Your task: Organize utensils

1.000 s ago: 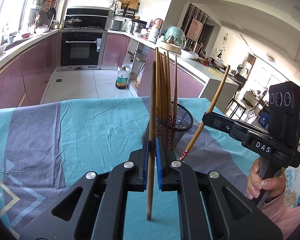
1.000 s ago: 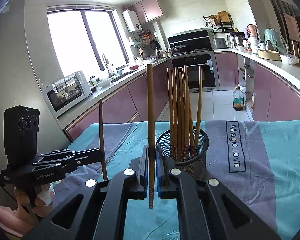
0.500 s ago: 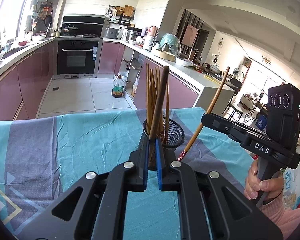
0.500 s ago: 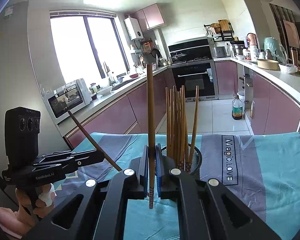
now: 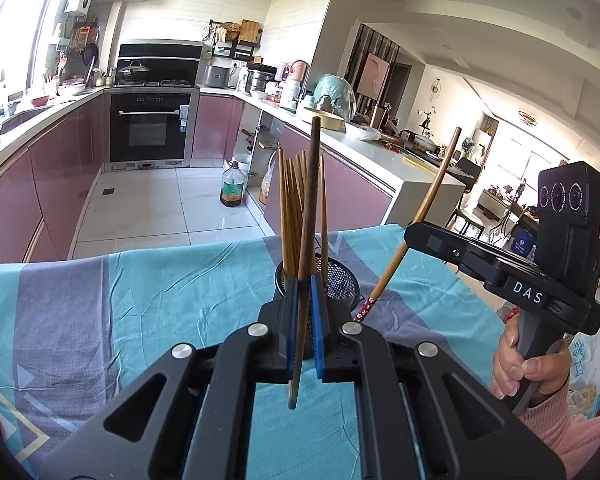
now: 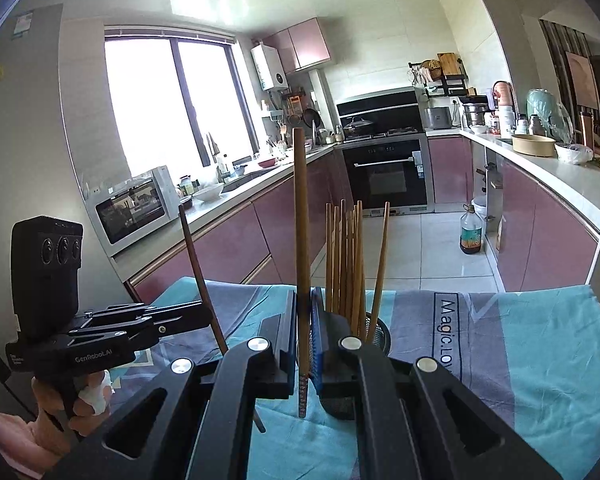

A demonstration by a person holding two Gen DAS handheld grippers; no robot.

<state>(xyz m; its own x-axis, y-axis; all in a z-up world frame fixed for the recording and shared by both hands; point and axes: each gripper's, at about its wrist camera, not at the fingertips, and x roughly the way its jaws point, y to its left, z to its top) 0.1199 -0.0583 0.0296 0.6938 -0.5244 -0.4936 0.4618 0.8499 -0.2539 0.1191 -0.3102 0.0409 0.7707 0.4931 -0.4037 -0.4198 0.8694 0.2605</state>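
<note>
In the left wrist view my left gripper (image 5: 304, 285) is shut on a dark brown chopstick (image 5: 309, 200) that stands almost upright, leaning slightly right. Just behind its fingers sits a black mesh holder (image 5: 342, 276) with several light wooden chopsticks (image 5: 290, 204). My right gripper (image 5: 411, 236) comes in from the right, shut on a slanted chopstick (image 5: 432, 196) with a red patterned tip. In the right wrist view my right gripper (image 6: 303, 294) clamps that chopstick (image 6: 300, 208) upright, close in front of the mesh holder (image 6: 380, 336). My left gripper (image 6: 205, 314) holds the dark chopstick (image 6: 196, 256) at the left.
A teal and grey tablecloth (image 5: 160, 280) covers the table, whose far edge drops to a tiled kitchen floor with an oil bottle (image 5: 231, 188). A person's hand (image 5: 520, 368) grips the right handle. Pink cabinets and counters ring the room.
Both grippers have risen a little, so the holder sits lower and partly behind the fingers. The left chopstick swung from upright to a lean and back towards upright. Both grips stay shut.
</note>
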